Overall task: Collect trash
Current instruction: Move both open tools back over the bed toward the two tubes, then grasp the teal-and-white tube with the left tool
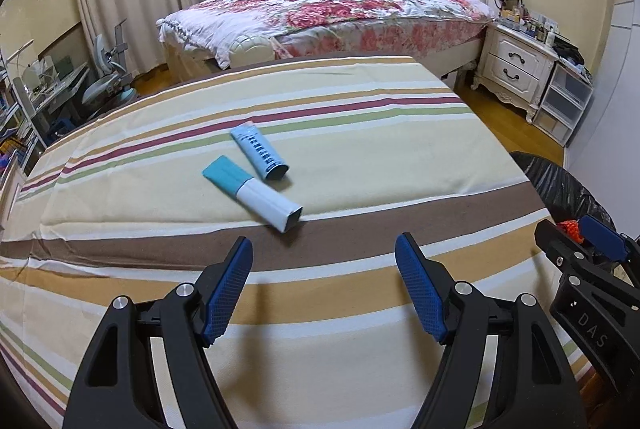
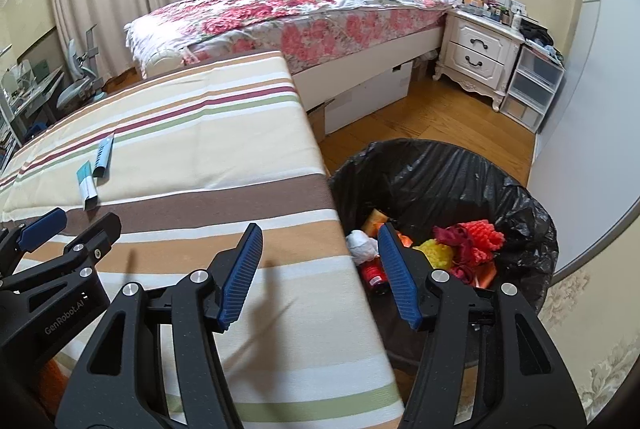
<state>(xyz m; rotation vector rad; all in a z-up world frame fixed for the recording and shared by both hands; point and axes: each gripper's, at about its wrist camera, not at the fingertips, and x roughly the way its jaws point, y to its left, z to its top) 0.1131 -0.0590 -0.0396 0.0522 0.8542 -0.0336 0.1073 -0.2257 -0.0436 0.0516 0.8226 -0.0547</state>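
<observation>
**Two cartons on the striped cloth, bin half filled**

Already the round bin lined with a black plastic bag (image 2: 444, 185) holds a heap: a crumpled white wad (image 2: 362, 245), a red bottle (image 2: 374, 275), a yellow knitted lump (image 2: 436, 253), a coral-red knitted piece (image 2: 482, 235) and an orange packet (image 2: 376, 219). It stands on the wood floor against the right edge of the table under a striped cloth (image 1: 360, 133).

The right gripper (image 2: 320, 273) hangs with its blue-padded jaws spread wide and nothing between them, one finger over the cloth, the other over the bin's mouth. The left gripper (image 1: 324, 287) is likewise wide apart and empty, above the brown stripe.

From the left gripper, the teal-and-white flattened carton (image 1: 252, 193) lies at about 11 o'clock, near but apart from the fingertips; the light blue printed carton (image 1: 260, 151) lies just beyond it, almost touching. From the right gripper both sit well away at 10 o'clock.
</observation>
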